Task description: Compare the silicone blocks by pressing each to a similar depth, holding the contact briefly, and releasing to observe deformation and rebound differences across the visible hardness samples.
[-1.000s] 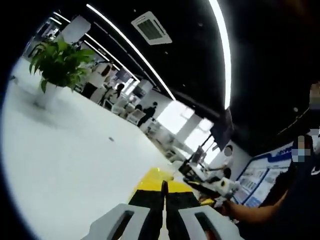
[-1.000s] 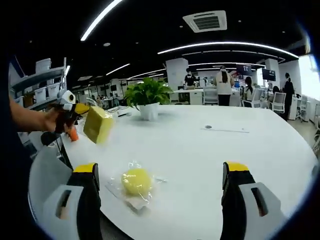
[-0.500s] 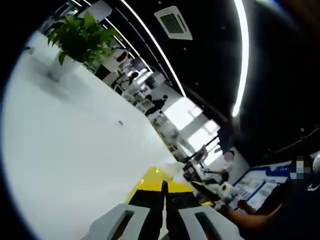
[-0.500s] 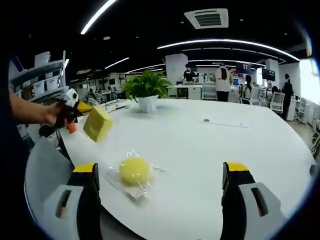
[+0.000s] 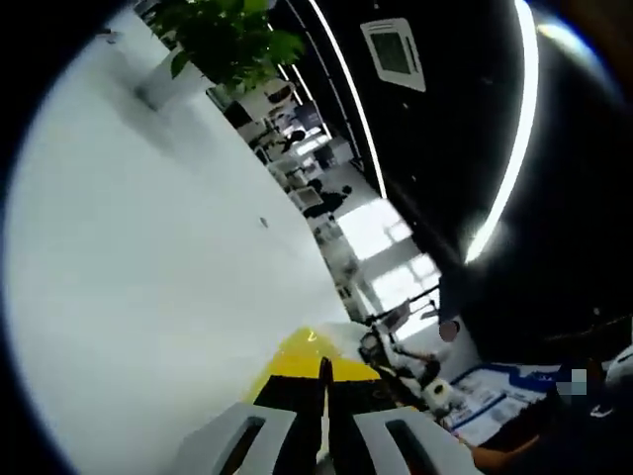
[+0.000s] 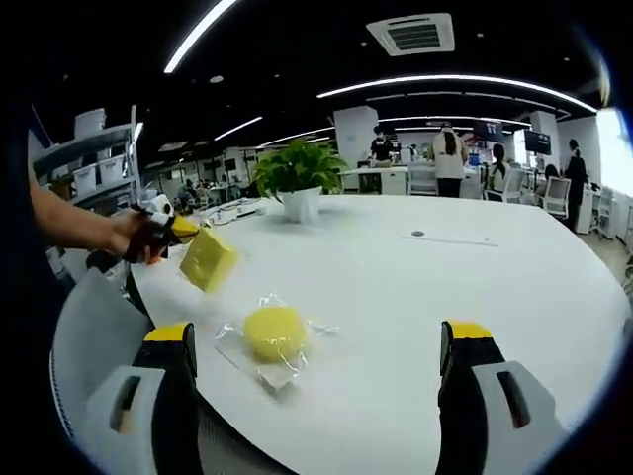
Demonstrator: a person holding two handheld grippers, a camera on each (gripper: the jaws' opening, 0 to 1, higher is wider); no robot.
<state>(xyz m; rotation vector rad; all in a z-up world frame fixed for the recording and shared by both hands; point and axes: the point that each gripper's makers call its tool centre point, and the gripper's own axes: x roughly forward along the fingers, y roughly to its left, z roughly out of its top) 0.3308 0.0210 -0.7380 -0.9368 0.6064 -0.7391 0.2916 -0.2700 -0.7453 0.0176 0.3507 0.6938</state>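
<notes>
We hold a yellow square block (image 6: 208, 259) up in the air with our left gripper (image 6: 170, 228), near the left edge of the white table (image 6: 475, 287). In the left gripper view its two jaws are shut tight on the block (image 5: 302, 354), with just a thin line between them. Our right gripper (image 6: 315, 396) has its jaws wide apart and holds nothing. A round yellow block (image 6: 275, 332) lies on the table between those jaws, inside a clear plastic bag (image 6: 259, 368). A green plant in a white pot (image 6: 295, 180) stands far back on the table.

We think this is the squeeze on the square block. To do it well, we should keep the squeeze gentle and steady, count a little, then let go slowly and watch it puff back. Next we should squeeze the round block just as deep, so the test is fair.
</notes>
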